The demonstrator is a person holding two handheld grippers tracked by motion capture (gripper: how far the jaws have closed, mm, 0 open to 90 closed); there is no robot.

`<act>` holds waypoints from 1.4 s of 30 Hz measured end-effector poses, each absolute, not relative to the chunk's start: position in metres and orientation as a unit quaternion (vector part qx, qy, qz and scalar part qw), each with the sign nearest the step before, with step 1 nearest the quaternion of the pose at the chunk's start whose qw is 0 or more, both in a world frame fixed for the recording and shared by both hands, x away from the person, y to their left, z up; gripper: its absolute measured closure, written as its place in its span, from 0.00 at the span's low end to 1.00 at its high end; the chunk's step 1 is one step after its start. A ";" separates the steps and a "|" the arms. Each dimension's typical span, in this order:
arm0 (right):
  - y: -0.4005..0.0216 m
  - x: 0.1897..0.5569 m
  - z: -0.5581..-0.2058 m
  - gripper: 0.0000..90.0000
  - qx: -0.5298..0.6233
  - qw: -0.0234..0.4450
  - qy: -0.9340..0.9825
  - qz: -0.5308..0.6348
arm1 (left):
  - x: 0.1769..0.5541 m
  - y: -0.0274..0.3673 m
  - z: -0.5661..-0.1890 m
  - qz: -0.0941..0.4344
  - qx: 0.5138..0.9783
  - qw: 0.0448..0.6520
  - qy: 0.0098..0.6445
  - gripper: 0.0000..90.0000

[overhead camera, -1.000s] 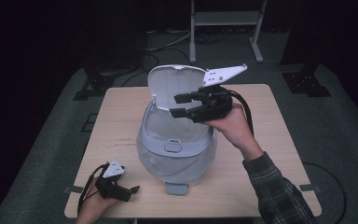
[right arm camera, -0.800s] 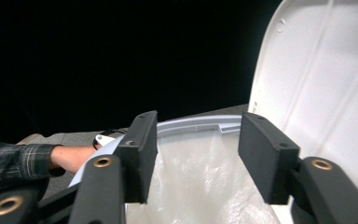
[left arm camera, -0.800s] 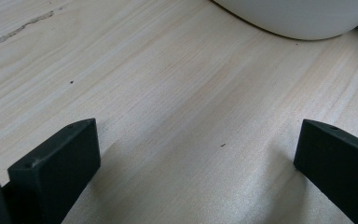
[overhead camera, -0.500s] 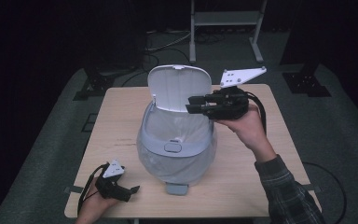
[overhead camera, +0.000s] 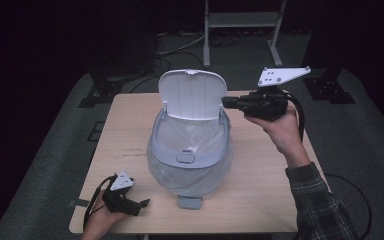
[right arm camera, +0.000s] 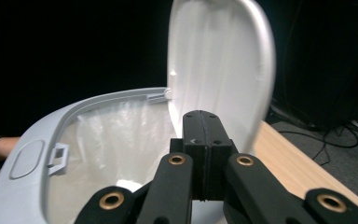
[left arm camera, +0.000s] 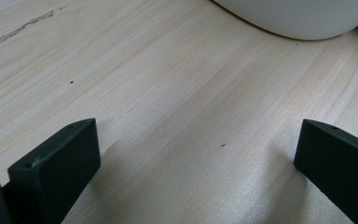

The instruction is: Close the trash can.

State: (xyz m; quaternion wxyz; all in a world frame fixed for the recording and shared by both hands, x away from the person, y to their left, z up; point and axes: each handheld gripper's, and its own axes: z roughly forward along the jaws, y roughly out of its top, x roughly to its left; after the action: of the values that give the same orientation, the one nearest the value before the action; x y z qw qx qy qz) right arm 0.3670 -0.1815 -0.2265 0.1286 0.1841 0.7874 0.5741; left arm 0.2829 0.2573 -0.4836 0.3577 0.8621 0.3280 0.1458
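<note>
Tongs [right arm camera: 204, 140] closed empty beside bin lid [right arm camera: 223, 60].

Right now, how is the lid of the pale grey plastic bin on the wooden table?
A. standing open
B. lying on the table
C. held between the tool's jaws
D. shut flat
A: the white lid stands upright at the back of the pale grey plastic bin, showing the liner inside.
</note>
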 end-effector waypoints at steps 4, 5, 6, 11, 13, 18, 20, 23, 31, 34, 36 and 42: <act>-0.188 0.371 -0.226 1.00 0.192 0.128 0.779 0.583 | 0.283 0.257 -0.484 0.146 0.862 0.358 0.328 0.00; -0.190 0.373 -0.225 1.00 0.193 0.129 0.777 0.585 | 0.283 0.257 -0.484 0.146 0.862 0.358 0.328 0.00; -0.191 0.374 -0.225 1.00 0.195 0.130 0.776 0.586 | 0.283 0.257 -0.484 0.146 0.862 0.358 0.328 0.00; -0.198 0.379 -0.221 1.00 0.197 0.131 0.768 0.595 | 0.283 0.257 -0.484 0.146 0.862 0.358 0.328 0.00; -0.199 0.381 -0.220 1.00 0.199 0.134 0.766 0.597 | 0.283 0.257 -0.484 0.146 0.862 0.358 0.328 0.00; -0.199 0.389 -0.217 1.00 0.202 0.135 0.761 0.601 | 0.283 0.257 -0.484 0.146 0.862 0.358 0.328 0.00; -0.198 0.393 -0.217 1.00 0.204 0.135 0.760 0.602 | 0.283 0.257 -0.484 0.146 0.862 0.358 0.328 0.00; -0.195 0.398 -0.215 1.00 0.204 0.134 0.759 0.604 | 0.283 0.257 -0.484 0.146 0.862 0.358 0.328 0.00; -0.188 0.409 -0.212 1.00 0.202 0.119 0.756 0.611 | 0.283 0.257 -0.484 0.146 0.862 0.358 0.328 0.00; -0.187 0.409 -0.212 1.00 0.198 0.116 0.756 0.612 | 0.283 0.257 -0.484 0.146 0.862 0.358 0.328 0.00; -0.187 0.408 -0.212 1.00 0.195 0.113 0.757 0.613 | 0.283 0.257 -0.484 0.146 0.862 0.358 0.328 0.00; -0.184 0.402 -0.211 1.00 0.176 0.101 0.764 0.613 | 0.283 0.257 -0.484 0.145 0.862 0.357 0.328 0.00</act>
State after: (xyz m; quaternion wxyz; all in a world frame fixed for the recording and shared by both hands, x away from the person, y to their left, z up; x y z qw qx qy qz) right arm 0.4023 -0.1841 -0.2109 0.1010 0.1762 0.7639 0.6125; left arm 0.2829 0.2573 -0.4835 0.3574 0.8623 0.3278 0.1454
